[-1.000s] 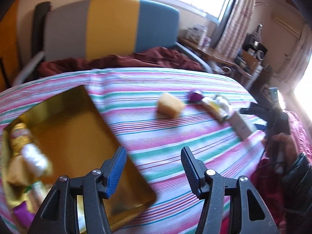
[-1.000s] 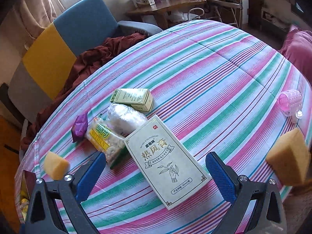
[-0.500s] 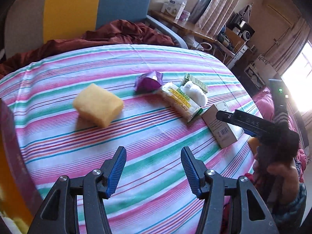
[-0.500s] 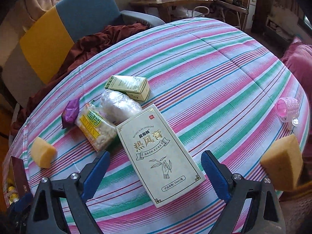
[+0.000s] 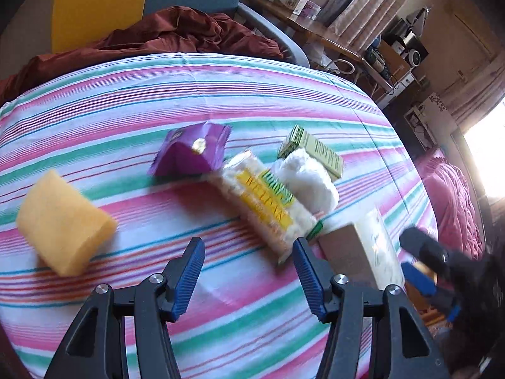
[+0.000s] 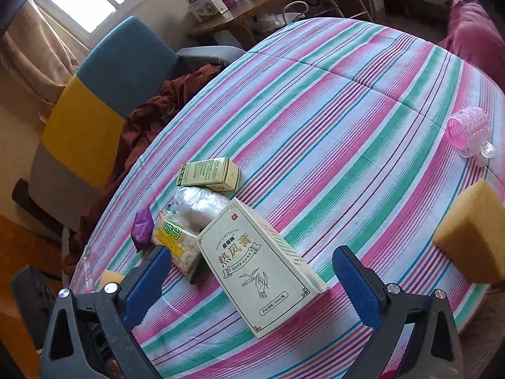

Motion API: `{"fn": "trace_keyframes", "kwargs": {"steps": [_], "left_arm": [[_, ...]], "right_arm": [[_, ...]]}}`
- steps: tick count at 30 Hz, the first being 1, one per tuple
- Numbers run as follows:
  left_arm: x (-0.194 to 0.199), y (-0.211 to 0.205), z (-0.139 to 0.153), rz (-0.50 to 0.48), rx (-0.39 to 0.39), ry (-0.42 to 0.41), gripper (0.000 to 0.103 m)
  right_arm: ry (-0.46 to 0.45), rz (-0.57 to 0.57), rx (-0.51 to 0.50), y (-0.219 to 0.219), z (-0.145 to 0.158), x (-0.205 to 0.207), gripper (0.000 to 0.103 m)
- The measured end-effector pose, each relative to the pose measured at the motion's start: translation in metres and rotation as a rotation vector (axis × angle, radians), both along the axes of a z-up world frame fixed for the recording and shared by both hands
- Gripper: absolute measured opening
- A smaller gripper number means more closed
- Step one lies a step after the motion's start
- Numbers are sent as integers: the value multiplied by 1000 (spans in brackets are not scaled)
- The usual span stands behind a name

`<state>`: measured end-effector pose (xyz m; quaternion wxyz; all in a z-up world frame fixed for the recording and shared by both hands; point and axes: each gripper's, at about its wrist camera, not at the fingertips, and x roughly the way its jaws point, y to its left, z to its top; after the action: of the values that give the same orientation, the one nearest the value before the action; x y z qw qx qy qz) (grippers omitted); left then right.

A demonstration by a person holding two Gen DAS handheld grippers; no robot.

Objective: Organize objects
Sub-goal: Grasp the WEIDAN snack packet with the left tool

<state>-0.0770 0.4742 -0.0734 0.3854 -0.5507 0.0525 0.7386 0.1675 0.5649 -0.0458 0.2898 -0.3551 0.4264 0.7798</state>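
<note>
On the striped cloth (image 5: 94, 101) lie a yellow sponge (image 5: 63, 227), a purple packet (image 5: 192, 154), a yellow-green snack pack (image 5: 265, 205), a white wrapped bundle (image 5: 307, 180), a green box (image 5: 315, 151) and a cream box (image 5: 363, 246). My left gripper (image 5: 248, 246) hovers open just short of the snack pack, nothing between its fingers. My right gripper (image 6: 251, 255) is over the cream box (image 6: 255, 265); its jaws are opening, and the box lies between them untouched. A second sponge (image 6: 470, 237) and a pink roller (image 6: 468, 131) lie to the right.
A grey, yellow and blue chair (image 6: 94, 101) with a dark red cloth (image 5: 189, 34) stands behind the table. A wooden desk (image 6: 252, 9) with boxes is beyond. A pink cushion (image 5: 451, 195) sits off the table's right edge.
My left gripper swept right from the gold tin to the pile of packets; the tin left its view. My right gripper shifted slightly and rolled, its jaws narrowing then widening over the cream box.
</note>
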Motion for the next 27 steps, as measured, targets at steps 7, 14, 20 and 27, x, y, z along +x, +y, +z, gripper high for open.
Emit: {"fn": "trace_keyframes", "kwargs": {"steps": [7,14,20,27], "left_arm": [[-19,40,-14,74,-34,-9,60],[-19,57,-20,62,-78,76,60],[-2,28,-17,-40,-51,124,38],[44,-40,-14,-140,-28,170,37]], "right_arm": [[22,14,-21,-1,-2,-3,103],[30,-1,-33,3,-4,0,103],[14,28,-23,0,-5,-6,103],[-60,73,-13,-2,-14,-17,102]]}}
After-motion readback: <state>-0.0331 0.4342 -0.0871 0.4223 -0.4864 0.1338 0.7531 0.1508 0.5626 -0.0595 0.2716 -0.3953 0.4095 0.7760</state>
